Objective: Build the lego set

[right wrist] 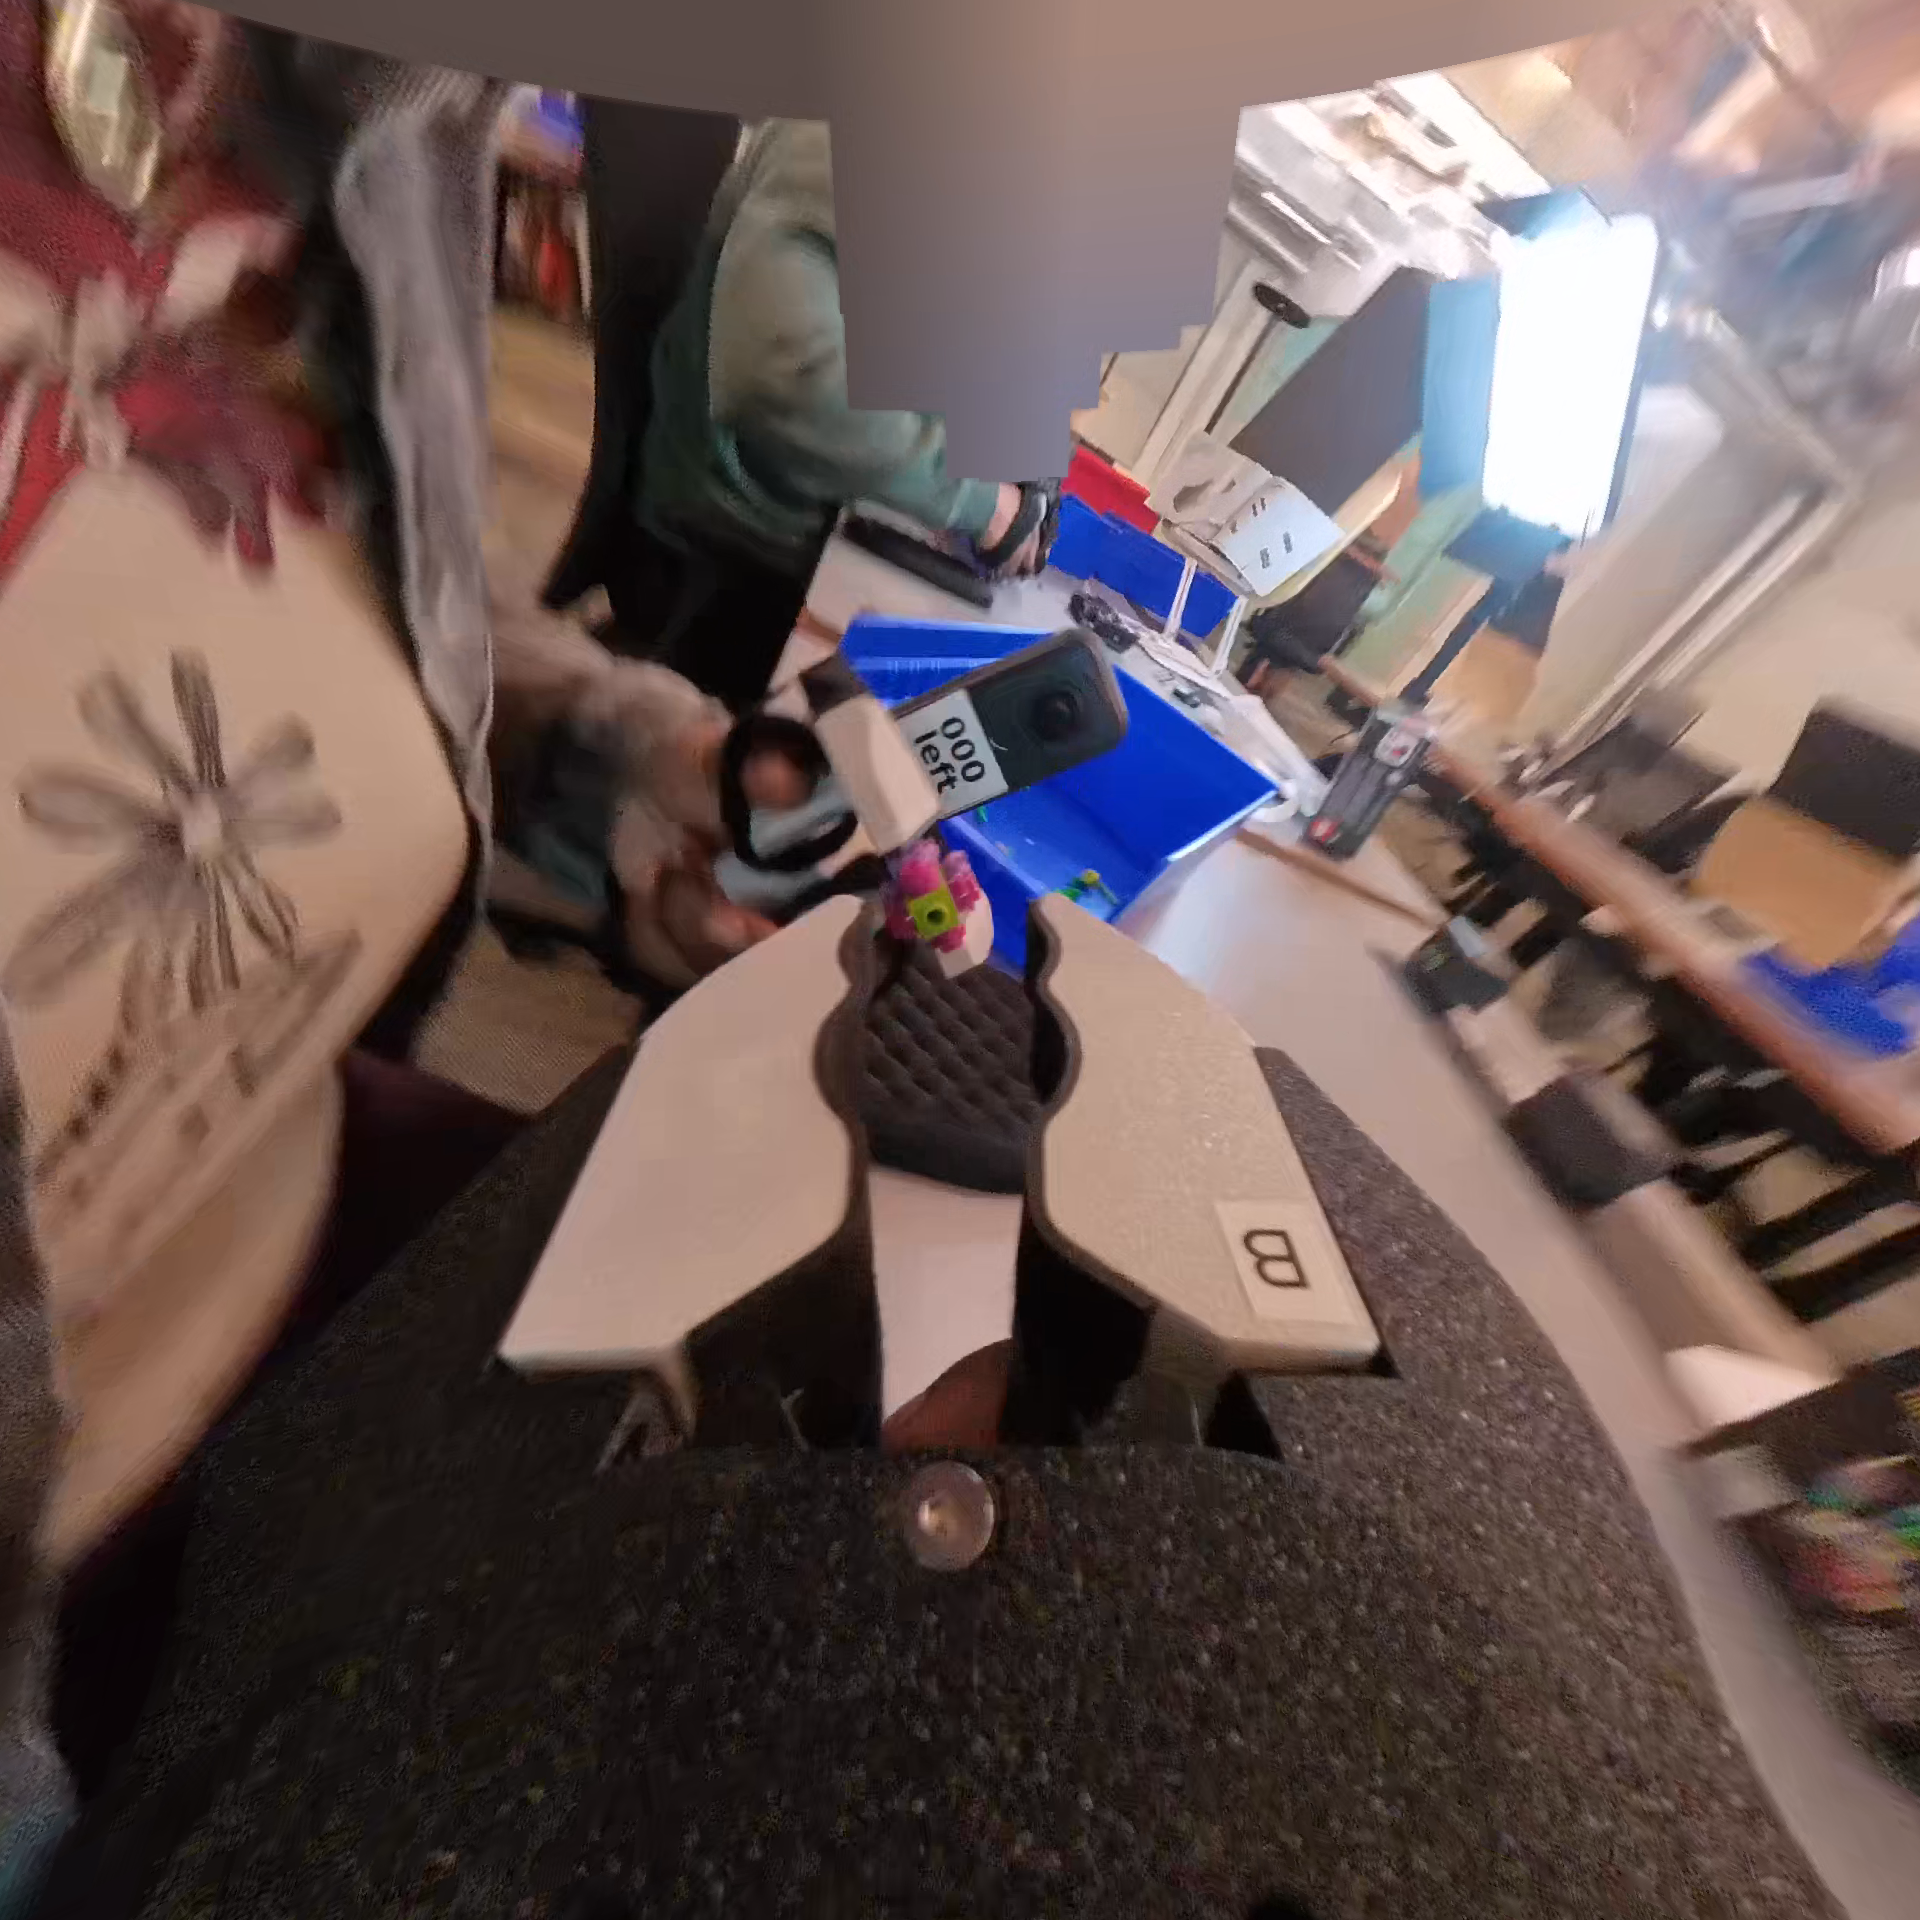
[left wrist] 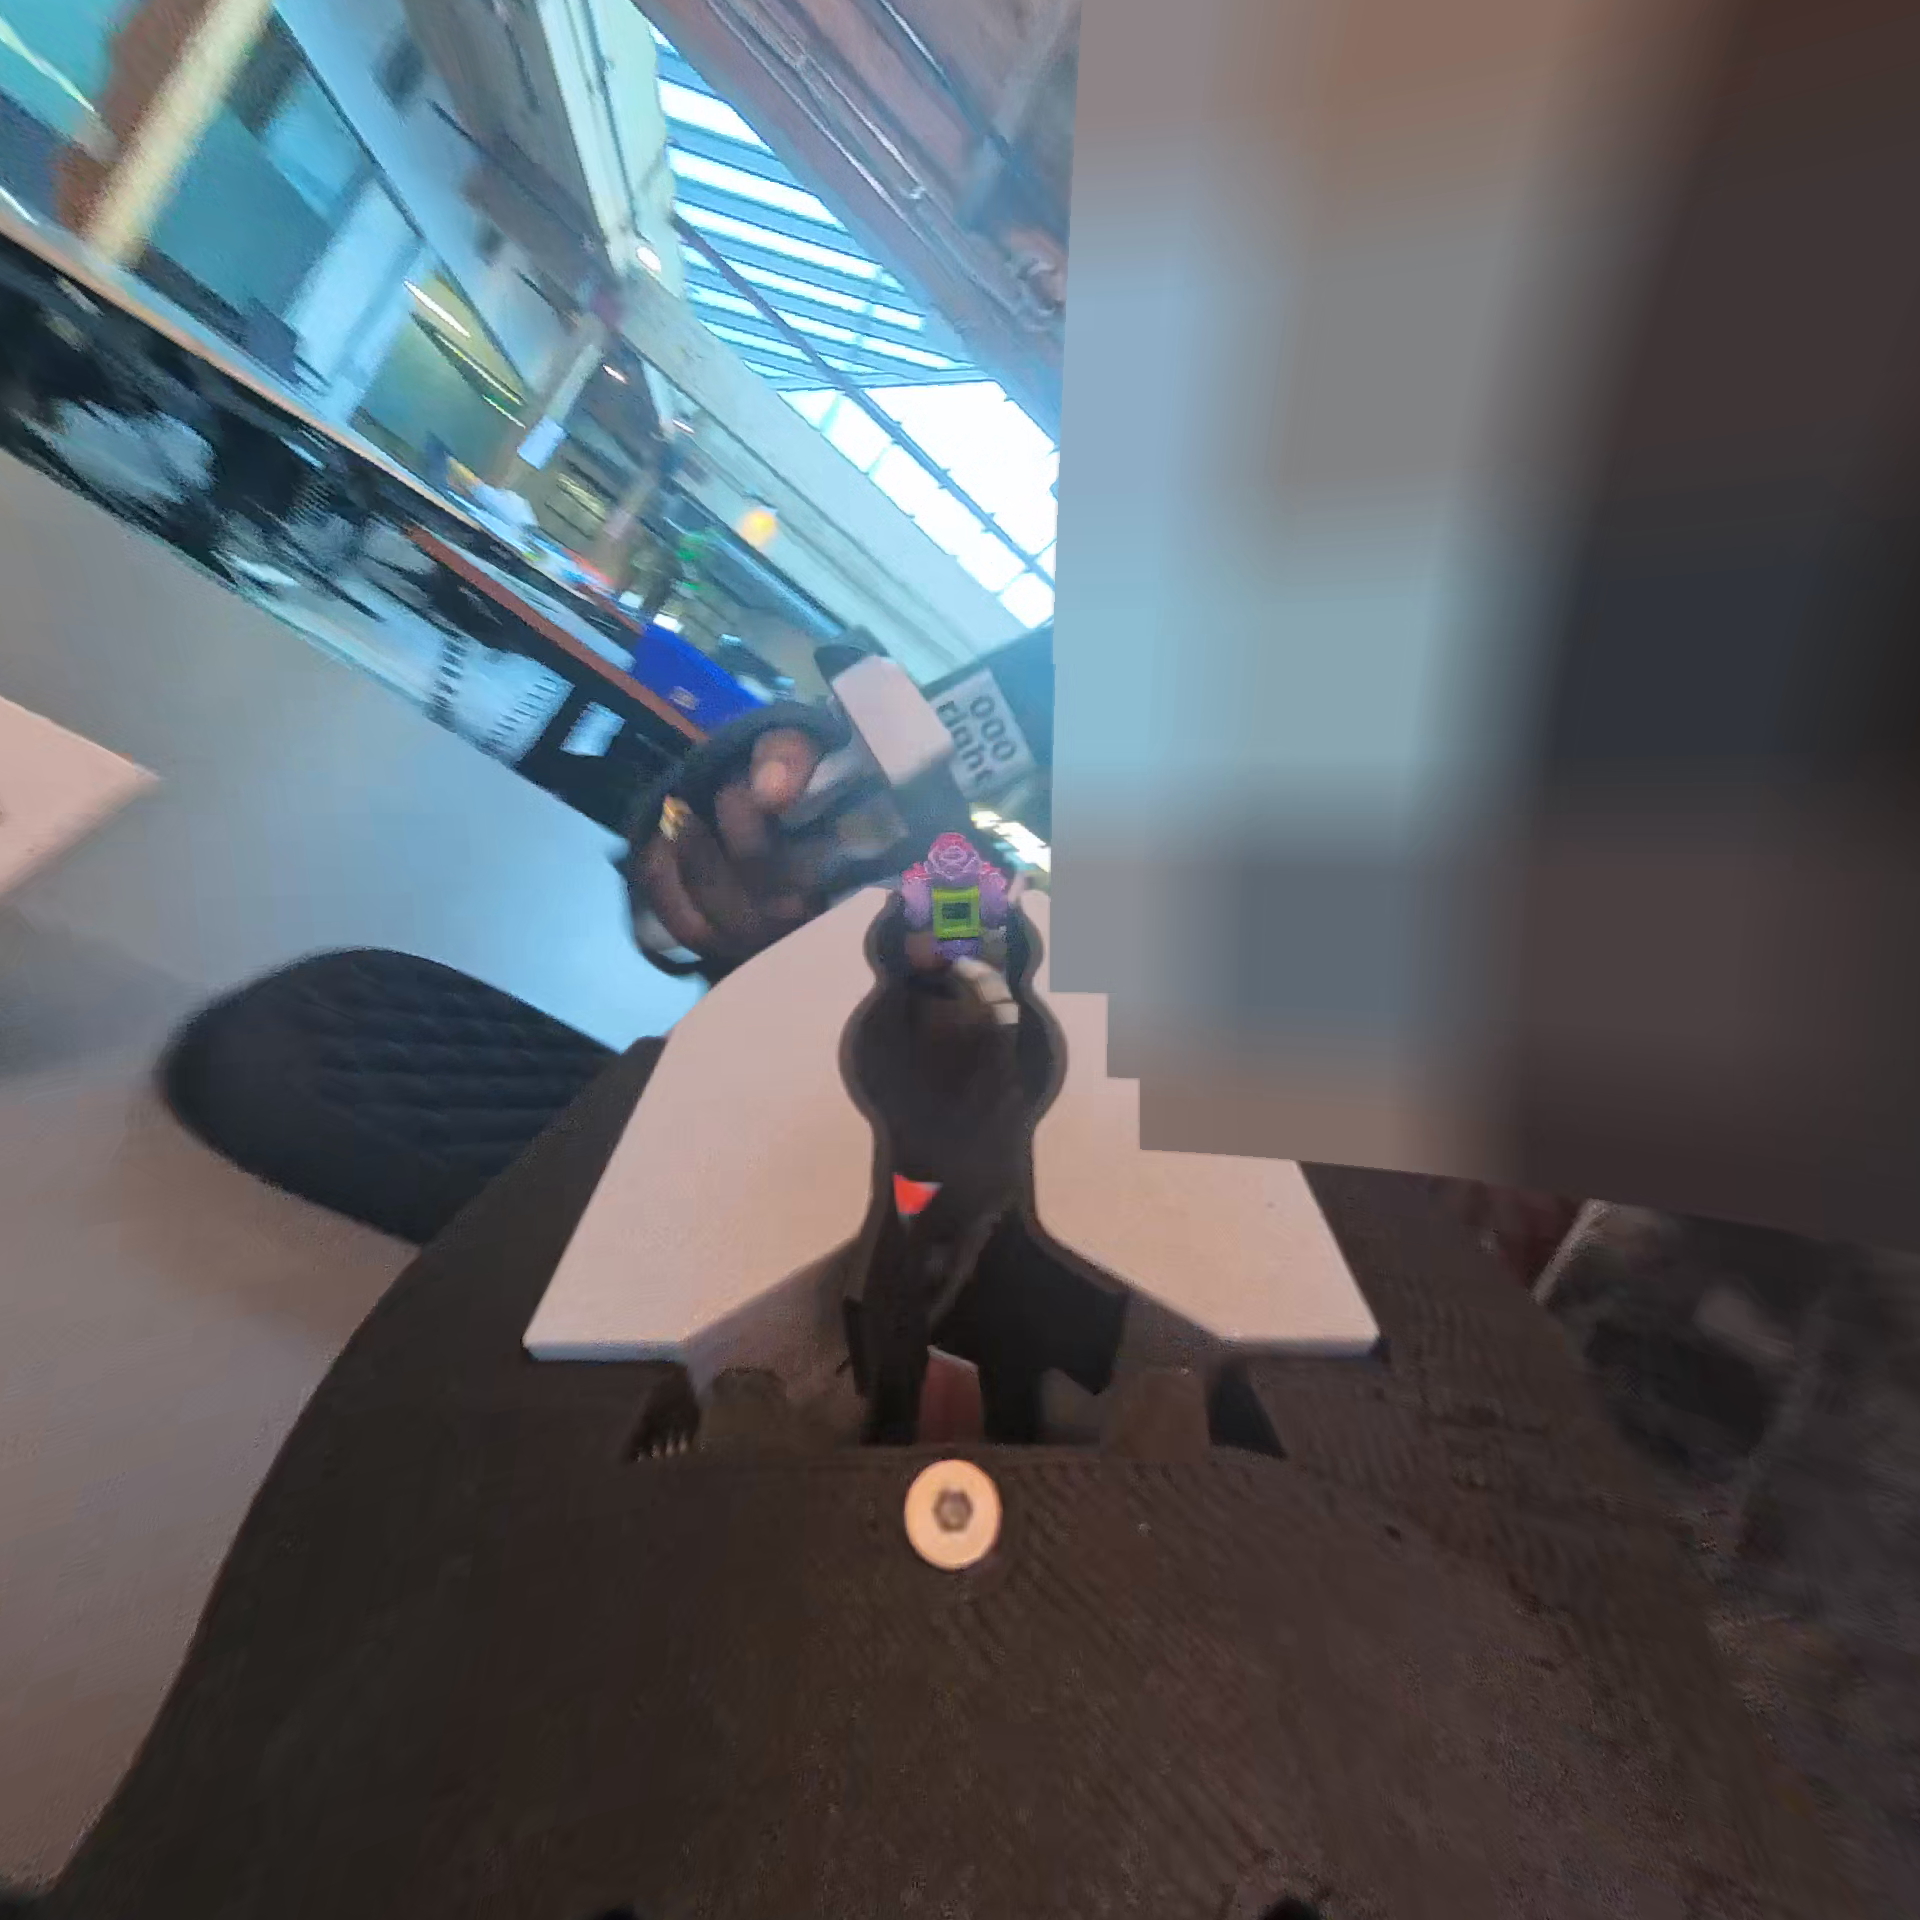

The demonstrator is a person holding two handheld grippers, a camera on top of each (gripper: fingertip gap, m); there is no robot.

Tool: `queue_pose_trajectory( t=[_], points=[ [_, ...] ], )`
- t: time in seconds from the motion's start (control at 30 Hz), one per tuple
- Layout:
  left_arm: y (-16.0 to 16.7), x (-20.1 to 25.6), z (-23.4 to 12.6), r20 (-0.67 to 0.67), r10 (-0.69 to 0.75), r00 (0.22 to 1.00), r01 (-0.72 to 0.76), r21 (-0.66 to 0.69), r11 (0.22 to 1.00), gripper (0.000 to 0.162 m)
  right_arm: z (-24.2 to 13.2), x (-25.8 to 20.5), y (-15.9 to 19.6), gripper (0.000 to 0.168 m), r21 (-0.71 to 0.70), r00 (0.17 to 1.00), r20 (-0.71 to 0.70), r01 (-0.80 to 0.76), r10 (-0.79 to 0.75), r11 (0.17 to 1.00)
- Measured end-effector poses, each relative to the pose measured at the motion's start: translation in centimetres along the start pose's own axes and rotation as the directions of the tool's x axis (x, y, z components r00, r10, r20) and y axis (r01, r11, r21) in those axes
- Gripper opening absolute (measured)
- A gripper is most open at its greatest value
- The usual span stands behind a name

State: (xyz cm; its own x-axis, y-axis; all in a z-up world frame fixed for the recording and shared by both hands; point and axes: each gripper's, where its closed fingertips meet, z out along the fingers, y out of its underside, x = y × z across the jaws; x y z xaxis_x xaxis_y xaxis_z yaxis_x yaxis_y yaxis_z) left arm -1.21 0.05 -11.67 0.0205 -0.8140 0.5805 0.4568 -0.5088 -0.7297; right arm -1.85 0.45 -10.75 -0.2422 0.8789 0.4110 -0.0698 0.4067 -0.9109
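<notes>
My left gripper (left wrist: 951,940) is shut on a small lego flower build (left wrist: 951,899): pink and purple petals around a lime-green brick, with a white bit at its lower end. Its right finger is partly hidden by a blurred patch. In the right wrist view the build (right wrist: 925,904) is held up in the air by the left gripper (right wrist: 909,857), just past my right gripper's left fingertip (right wrist: 831,935). My right gripper (right wrist: 945,935) is open and empty, its jaws a brick's width apart. The hand (left wrist: 727,852) holding the right gripper shows behind the build in the left wrist view.
A blue bin (right wrist: 1122,821) with a few small pieces stands on the white table (right wrist: 1247,935) beyond the grippers. A black quilted pad (right wrist: 945,1070) lies below them, also in the left wrist view (left wrist: 384,1081). A person in a green sleeve (right wrist: 769,416) works at the far end.
</notes>
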Motion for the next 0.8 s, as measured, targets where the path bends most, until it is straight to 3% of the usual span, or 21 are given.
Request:
queue_pose_trajectory(
  t=[0.03,0.13,0.23,0.57,0.8],
  points=[
    [0.0,-0.2,-0.3,0.038,0.102,0.994,-0.101,-0.013,0.995,0.017,-0.1,0.4,-0.2,0.032,0.050,0.987,0.006,-0.163,0.163,0.985],
    [0.1,0.0,-0.7,0.096,0.345,0.934,-0.340,-0.063,0.938,0.018,0.0,0.4,0.0,0.034,0.103,0.788,0.137,-0.615,0.601,0.782],
    [0.6,-0.1,-0.8,0.128,0.463,0.877,-0.449,-0.123,0.885,0.018,0.4,-0.6,0.5,0.033,0.094,0.677,0.186,-0.734,0.712,0.673],
    [0.9,0.3,-0.8,0.100,0.498,0.861,-0.487,-0.116,0.866,0.018,1.4,-1.6,1.0,0.017,0.083,0.750,0.142,-0.659,0.646,0.747],
    [1.4,0.4,-0.9,0.090,0.544,0.834,-0.524,-0.175,0.833,0.018,1.5,-2.1,1.0,0.017,0.072,0.787,0.129,-0.614,0.603,0.786]
  ],
)
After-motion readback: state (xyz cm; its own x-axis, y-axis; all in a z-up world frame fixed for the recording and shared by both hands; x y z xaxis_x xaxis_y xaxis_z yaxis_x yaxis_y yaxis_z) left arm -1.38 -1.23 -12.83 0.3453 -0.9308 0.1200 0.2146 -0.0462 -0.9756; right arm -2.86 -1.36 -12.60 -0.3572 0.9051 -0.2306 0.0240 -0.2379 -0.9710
